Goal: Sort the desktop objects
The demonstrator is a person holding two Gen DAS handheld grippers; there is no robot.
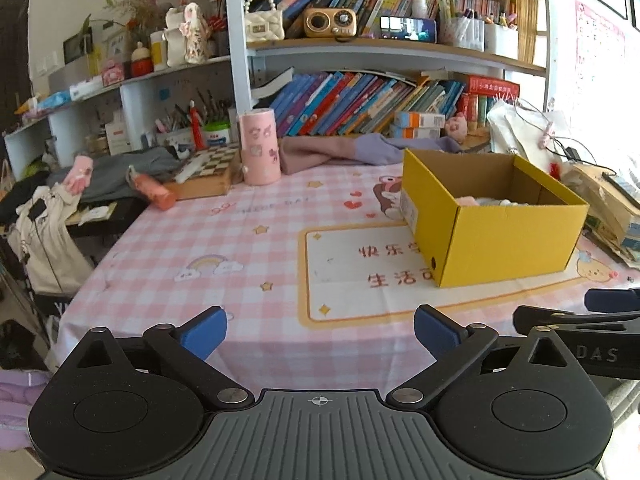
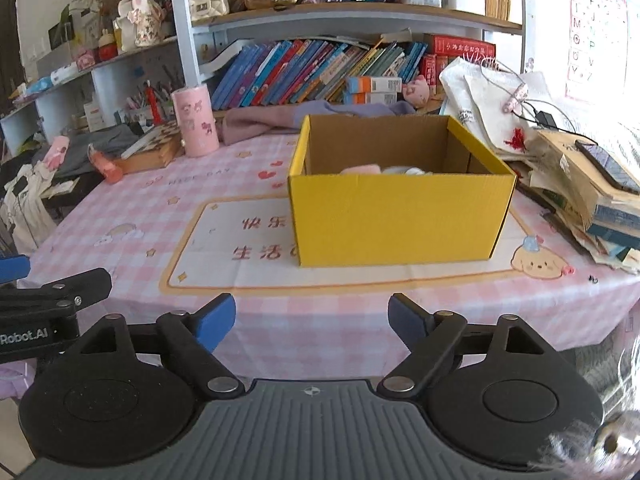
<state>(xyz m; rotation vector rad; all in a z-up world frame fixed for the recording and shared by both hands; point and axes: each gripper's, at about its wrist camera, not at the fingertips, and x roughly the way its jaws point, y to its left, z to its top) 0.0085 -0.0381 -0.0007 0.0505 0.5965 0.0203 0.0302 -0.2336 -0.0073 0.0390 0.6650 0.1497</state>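
Note:
A yellow cardboard box (image 1: pixel 516 236) (image 2: pixel 400 216) stands open on the pink checked tablecloth (image 1: pixel 224 248) (image 2: pixel 132 216), with soft pink and white items low inside it. My left gripper (image 1: pixel 320 330) is open near the table's front edge, nothing between its blue pads. My right gripper (image 2: pixel 312 318) is open too, in front of the box and empty. Each gripper shows at the other view's side edge. A pink cylinder (image 1: pixel 260 146) (image 2: pixel 196 120) stands upright at the back of the table.
A chessboard box (image 1: pixel 208 172) and an orange-pink bottle (image 1: pixel 154 190) lie at the back left. Folded pink-purple cloth (image 1: pixel 340 150) lies behind the box. Stacked books and bags (image 2: pixel 580 184) crowd the right edge. Full bookshelves (image 1: pixel 360 104) rise behind.

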